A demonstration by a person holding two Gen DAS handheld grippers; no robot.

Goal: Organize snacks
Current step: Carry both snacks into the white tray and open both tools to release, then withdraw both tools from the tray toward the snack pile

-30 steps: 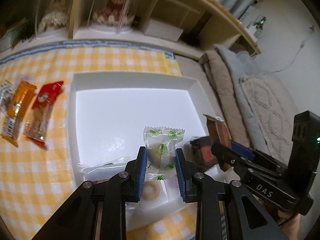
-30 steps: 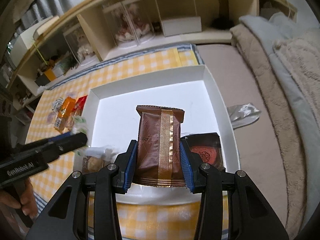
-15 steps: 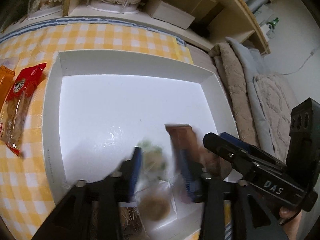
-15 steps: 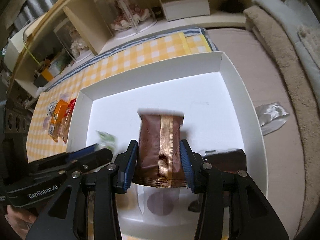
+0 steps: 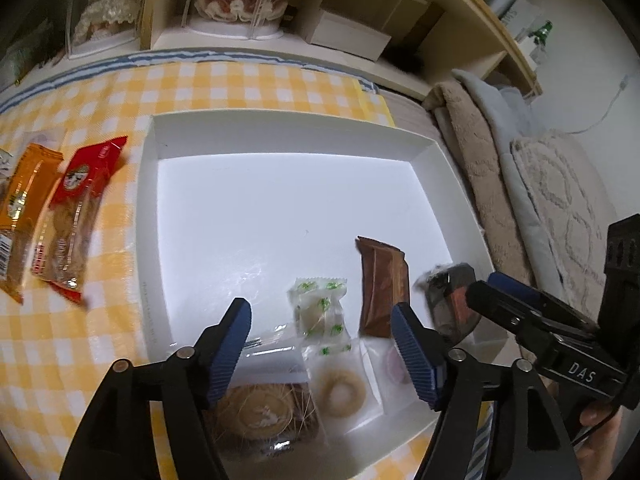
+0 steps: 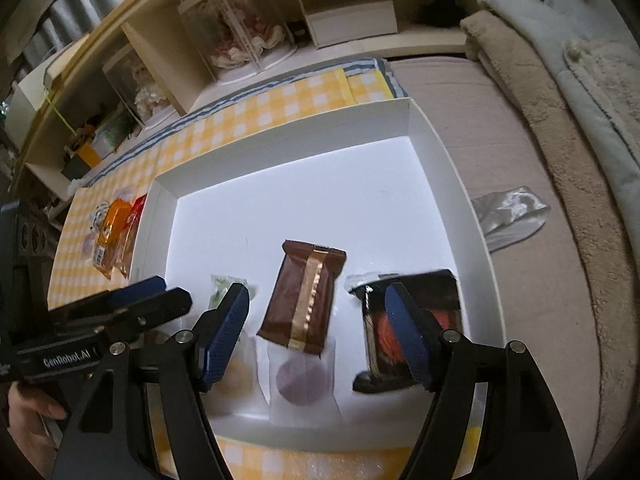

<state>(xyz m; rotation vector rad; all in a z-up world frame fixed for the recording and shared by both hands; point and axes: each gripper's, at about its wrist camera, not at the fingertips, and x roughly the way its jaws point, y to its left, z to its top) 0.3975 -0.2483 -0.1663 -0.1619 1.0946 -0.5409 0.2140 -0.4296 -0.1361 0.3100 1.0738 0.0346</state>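
Right wrist: brown packet (image 6: 306,298), gold stripe lengthwise.

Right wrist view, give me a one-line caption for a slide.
Right claw opening above a brown gold-striped snack pack lying free in the white box, beside a dark red packet.

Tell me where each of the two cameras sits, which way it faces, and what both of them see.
Left wrist view: sits on the left tongs, looking steeply down at the white cardboard tray; its blue-padded fingers are opening around a small white green-printed packet, not pressing it; the right tongs enter from the right.
Right wrist view: sits on the right tongs, opening above the brown gold-striped wrapper; the left tongs and a hand show lower left.
Shared: tray, brown wrapper, green-printed packet, yellow checked cloth.
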